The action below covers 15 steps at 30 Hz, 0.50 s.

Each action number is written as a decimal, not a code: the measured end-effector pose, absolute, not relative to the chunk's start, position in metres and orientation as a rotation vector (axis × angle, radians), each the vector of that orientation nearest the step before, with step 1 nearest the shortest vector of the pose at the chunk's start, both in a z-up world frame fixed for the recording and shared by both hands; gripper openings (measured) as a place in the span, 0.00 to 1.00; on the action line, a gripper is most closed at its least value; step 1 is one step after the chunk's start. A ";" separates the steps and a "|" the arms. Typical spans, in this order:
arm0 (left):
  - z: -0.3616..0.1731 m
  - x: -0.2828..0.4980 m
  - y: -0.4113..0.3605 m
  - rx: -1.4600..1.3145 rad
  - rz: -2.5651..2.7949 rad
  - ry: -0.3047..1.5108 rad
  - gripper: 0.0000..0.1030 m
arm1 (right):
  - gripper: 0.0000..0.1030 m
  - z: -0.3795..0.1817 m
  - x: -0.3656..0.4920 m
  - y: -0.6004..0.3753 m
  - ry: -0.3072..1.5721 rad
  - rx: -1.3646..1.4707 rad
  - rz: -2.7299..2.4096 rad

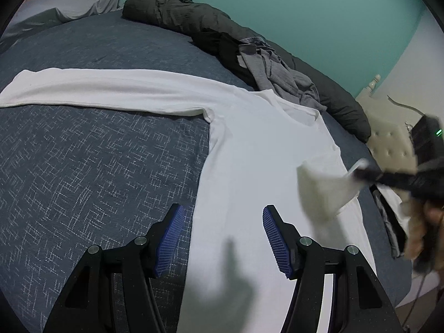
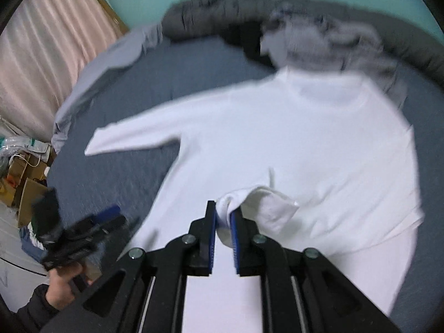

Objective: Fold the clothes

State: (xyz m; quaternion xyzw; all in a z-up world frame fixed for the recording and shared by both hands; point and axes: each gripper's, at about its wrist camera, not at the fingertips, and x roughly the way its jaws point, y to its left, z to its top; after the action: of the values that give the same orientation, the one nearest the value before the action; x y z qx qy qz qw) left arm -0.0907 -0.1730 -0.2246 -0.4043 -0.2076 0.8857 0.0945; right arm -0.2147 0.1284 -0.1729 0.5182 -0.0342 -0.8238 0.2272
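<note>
1. Blue-padded fingers (image 1: 170, 238) of the left gripper (image 1: 222, 238) stand wide apart and empty, hovering over the near left edge of the white long-sleeved shirt (image 1: 249, 166).
2. Right gripper (image 2: 223, 219) is closed on a bunched fold of the shirt's right sleeve (image 2: 266, 205), lifted above the shirt body.
3. Shirt lies flat on the dark blue patterned bedspread (image 1: 83, 166), collar far, its left sleeve (image 1: 97, 88) stretched out to the left.
4. Crumpled grey garments (image 1: 277, 75) touch the shirt's collar on the far side, with a dark grey duvet (image 1: 172, 11) bunched behind them.
5. Right wrist view is motion-blurred; a hand (image 2: 63, 285) holds the left gripper at near left.
</note>
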 end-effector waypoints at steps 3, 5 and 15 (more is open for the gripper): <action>-0.224 -0.091 -0.170 -1.200 2.606 -0.611 0.62 | 0.29 -0.195 -0.211 0.121 -0.083 1.456 -2.267; -0.223 -0.094 -0.164 -1.203 2.592 -0.593 0.62 | 0.49 -0.200 -0.207 0.125 -0.151 1.427 -2.248; -0.226 -0.106 -0.128 -1.226 2.529 -0.497 0.62 | 0.62 -0.192 -0.194 0.200 -0.358 1.232 -2.420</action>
State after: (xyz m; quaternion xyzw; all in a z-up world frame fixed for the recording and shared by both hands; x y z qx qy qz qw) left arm -0.1063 -0.1276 -0.2255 -0.4253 -0.1722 0.8769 0.1433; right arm -0.1944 0.1997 -0.1919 0.4408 -0.1282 -0.8656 0.1999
